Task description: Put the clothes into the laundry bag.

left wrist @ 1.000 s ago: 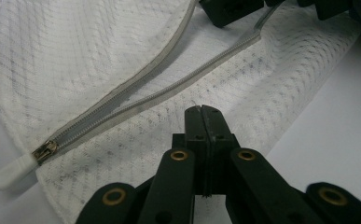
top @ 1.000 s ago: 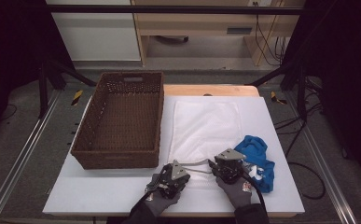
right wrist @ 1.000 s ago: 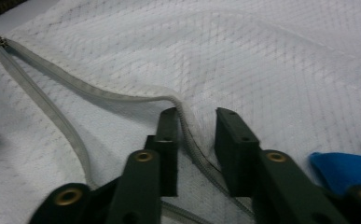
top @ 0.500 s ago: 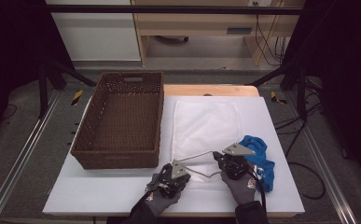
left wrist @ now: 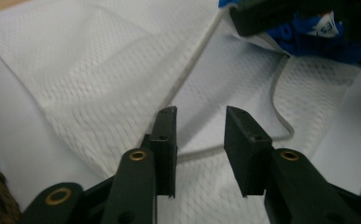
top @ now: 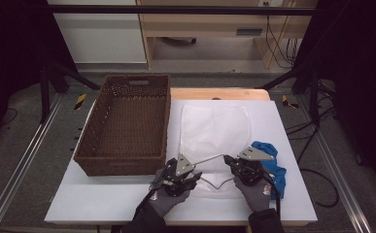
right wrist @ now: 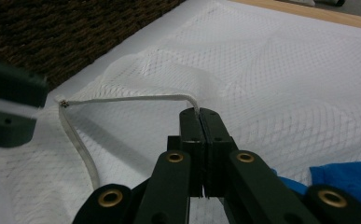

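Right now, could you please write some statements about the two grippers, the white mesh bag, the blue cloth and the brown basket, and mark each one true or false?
1. The right gripper is shut on the pale edge strip of the white mesh laundry bag. True.
2. The left gripper has its jaws closed tight on the strip. False: its jaws stand apart, over the mesh.
3. The crumpled blue cloth lies inside the brown woven wicker basket. False: it lies on the white table, right of the bag.
4. The basket stands left of the bag. True.
5. The bag hangs in the air. False: it lies flat, with only its edge strip raised.
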The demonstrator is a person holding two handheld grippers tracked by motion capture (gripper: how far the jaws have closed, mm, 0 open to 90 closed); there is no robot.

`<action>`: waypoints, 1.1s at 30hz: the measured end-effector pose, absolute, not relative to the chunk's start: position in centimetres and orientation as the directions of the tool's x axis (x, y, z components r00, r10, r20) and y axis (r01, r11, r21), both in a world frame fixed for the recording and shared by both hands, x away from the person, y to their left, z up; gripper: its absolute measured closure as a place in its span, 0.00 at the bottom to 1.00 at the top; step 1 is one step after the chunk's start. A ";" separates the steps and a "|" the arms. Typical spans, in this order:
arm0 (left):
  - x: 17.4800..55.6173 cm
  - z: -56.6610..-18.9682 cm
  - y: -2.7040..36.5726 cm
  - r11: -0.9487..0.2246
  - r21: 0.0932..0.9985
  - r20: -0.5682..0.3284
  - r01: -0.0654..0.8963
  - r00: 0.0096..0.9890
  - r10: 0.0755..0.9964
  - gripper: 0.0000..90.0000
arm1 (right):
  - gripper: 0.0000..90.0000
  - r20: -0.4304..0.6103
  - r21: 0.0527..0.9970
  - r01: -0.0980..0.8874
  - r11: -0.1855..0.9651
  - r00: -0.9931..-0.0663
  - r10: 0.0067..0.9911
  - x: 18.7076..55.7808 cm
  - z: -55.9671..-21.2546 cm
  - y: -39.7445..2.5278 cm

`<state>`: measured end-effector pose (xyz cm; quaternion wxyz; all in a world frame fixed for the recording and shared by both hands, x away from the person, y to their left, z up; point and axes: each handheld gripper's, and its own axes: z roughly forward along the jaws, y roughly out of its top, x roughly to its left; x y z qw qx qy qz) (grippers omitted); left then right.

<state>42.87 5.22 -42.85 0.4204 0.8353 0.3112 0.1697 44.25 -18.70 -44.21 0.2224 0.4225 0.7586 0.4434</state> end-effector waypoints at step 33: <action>47.0 -43.1 1.5 -0.511 0.780 0.055 0.361 0.774 0.631 0.98 | 0.78 0.059 0.881 0.409 0.237 -0.594 0.802 42.7 -43.7 -19.2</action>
